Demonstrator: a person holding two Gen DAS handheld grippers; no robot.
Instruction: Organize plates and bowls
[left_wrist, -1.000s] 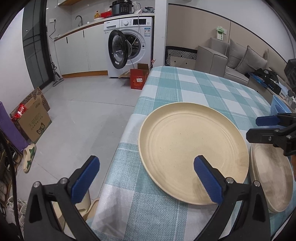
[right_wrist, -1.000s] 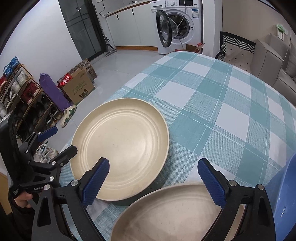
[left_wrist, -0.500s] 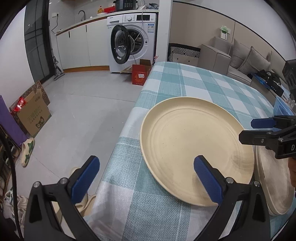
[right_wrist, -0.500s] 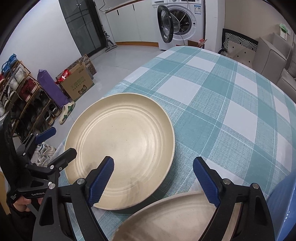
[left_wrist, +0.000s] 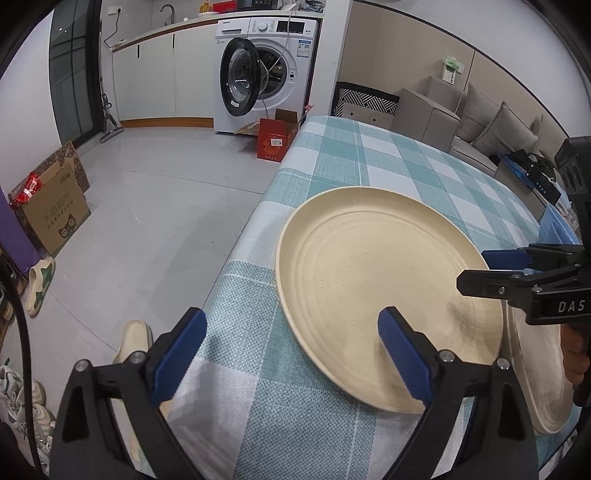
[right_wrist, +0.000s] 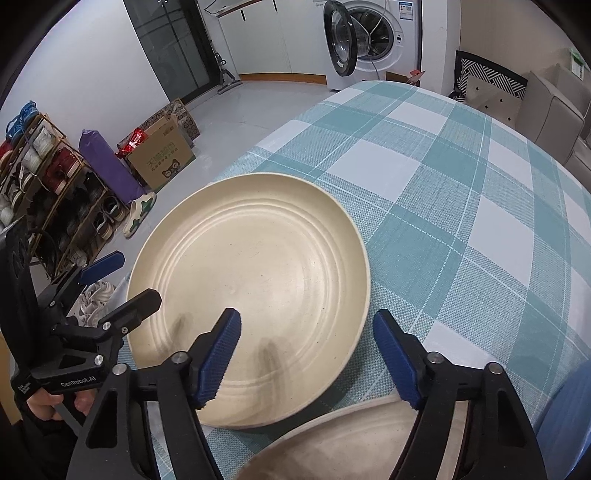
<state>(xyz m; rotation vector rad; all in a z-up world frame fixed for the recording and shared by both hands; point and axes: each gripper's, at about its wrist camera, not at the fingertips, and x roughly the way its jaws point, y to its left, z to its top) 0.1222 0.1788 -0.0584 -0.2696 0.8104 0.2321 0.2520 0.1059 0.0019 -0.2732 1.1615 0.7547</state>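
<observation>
Cream plate lies under both closing tongs: left gripper straddles its near rim, right gripper its edge, neither pressing.

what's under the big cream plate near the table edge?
Only the teal checked tablecloth shows around the big cream plate. A second plate lies beside it, not beneath. The cloth directly under it is covered, so anything there is unseen.

A table under a teal and white checked tablecloth, filling the right half of the right wrist frame. On it, a large cream plate at centre, and a second cream plate just beside it at the bottom edge.
</observation>
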